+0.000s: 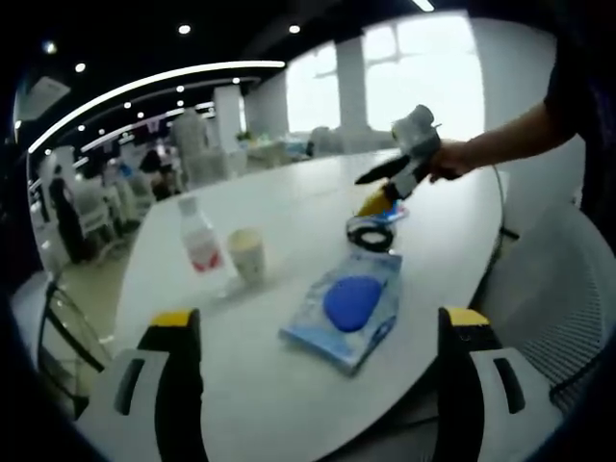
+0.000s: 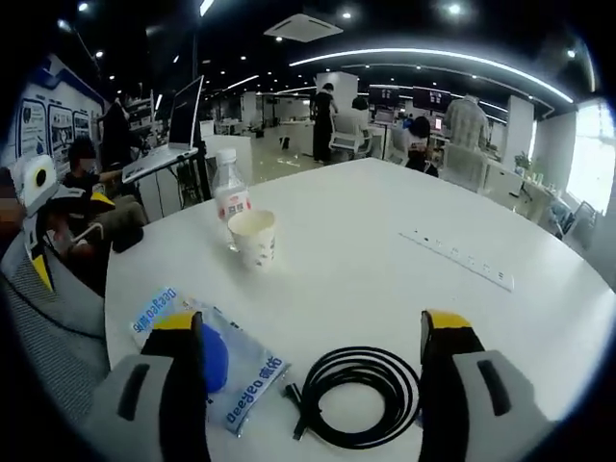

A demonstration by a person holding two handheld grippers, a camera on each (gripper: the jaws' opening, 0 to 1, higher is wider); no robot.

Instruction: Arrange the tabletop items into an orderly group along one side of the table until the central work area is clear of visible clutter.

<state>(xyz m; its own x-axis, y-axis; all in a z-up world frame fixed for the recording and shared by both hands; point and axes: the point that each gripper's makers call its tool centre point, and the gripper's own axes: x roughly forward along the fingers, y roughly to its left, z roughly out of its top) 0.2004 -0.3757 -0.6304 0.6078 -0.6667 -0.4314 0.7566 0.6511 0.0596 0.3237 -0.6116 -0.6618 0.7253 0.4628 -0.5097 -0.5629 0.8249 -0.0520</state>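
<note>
Left gripper [image 1: 313, 332]: own jaws rise at 7 and 5 o'clock of the left gripper view, spread wide, nothing between them; it hangs over the near edge of the white table [image 1: 289, 207].
Water bottle [image 1: 199, 236]: clear, red label, upright at about 9 o'clock of the left gripper view's table area; in the right gripper view it stands at 11 o'clock [image 2: 230, 197].
Paper cup [image 1: 247, 254]: upright, just beside the bottle on its right; in the right gripper view the cup [image 2: 254, 237] stands in front of the bottle, overlapping its base.
Blue packet [image 1: 345, 308]: flat plastic pouch with a round blue thing inside, lying near centre between the left jaws' line of sight; in the right gripper view it lies at 7 o'clock [image 2: 207, 358], partly behind the left-hand jaw.
Cable coil [image 2: 358, 395]: black, coiled flat on the table at 6 o'clock of the right gripper view, between the jaws, just right of the packet; seen from the left gripper view at 1 o'clock [image 1: 372, 232].
Right gripper [image 2: 313, 332]: jaws parted wide, straddling the coil, gripping nothing; from the left gripper view it [image 1: 377, 192] hangs just above the coil, held by a hand [image 1: 449, 160].
Power strip [image 2: 458, 258]: white, flat, at 2 o'clock, well apart from the rest.
</note>
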